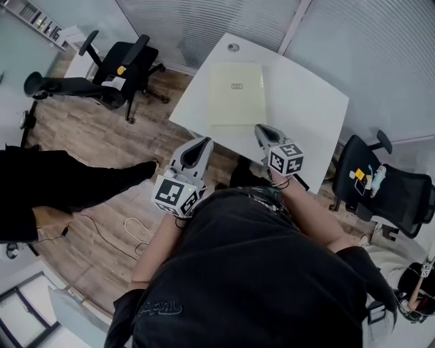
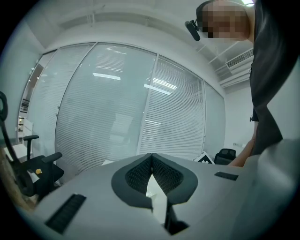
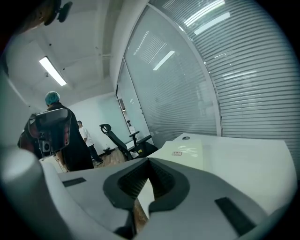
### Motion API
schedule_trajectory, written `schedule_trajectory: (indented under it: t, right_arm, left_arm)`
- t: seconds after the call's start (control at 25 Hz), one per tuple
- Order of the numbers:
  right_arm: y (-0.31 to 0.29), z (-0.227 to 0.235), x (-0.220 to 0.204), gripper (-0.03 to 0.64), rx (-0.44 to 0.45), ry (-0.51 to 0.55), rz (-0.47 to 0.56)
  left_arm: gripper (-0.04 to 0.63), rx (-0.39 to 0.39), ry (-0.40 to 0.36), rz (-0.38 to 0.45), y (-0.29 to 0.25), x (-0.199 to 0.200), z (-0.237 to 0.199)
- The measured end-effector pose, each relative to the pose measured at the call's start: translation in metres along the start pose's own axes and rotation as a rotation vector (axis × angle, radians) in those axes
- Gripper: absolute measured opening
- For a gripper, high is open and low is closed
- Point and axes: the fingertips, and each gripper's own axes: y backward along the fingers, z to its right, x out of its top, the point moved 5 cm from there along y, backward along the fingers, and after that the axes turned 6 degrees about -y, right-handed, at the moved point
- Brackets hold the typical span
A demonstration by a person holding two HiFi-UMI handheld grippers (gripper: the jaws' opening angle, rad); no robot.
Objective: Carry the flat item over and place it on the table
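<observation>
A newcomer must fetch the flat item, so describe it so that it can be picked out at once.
Find the white table in front of the glass wall with blinds. On its far left part lies a pale yellow rectangular flat item. It is the only coloured thing on the white top, and it bears a small label near its middle.

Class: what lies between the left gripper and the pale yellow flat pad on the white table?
Only bare white table separates the left gripper from the pale yellow flat pad, in the head view.
</observation>
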Motion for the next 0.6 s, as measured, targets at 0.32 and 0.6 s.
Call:
schedule_trajectory:
  t: [0.32, 0.6]
  right_arm:
    - [0.035, -0.029, -0.003, 0.021, -0.018, 0.043, 0.020]
    - [0.074, -0.050, 0.008, 0.021, 0.014, 0.076, 0.081]
  left_arm:
    - [0.015, -0.067, 0.035, -0.016, 0.007, -0.010, 0.020]
    - [0.015, -0.092, 0.041, -0.016, 0.003, -0.015, 0.038]
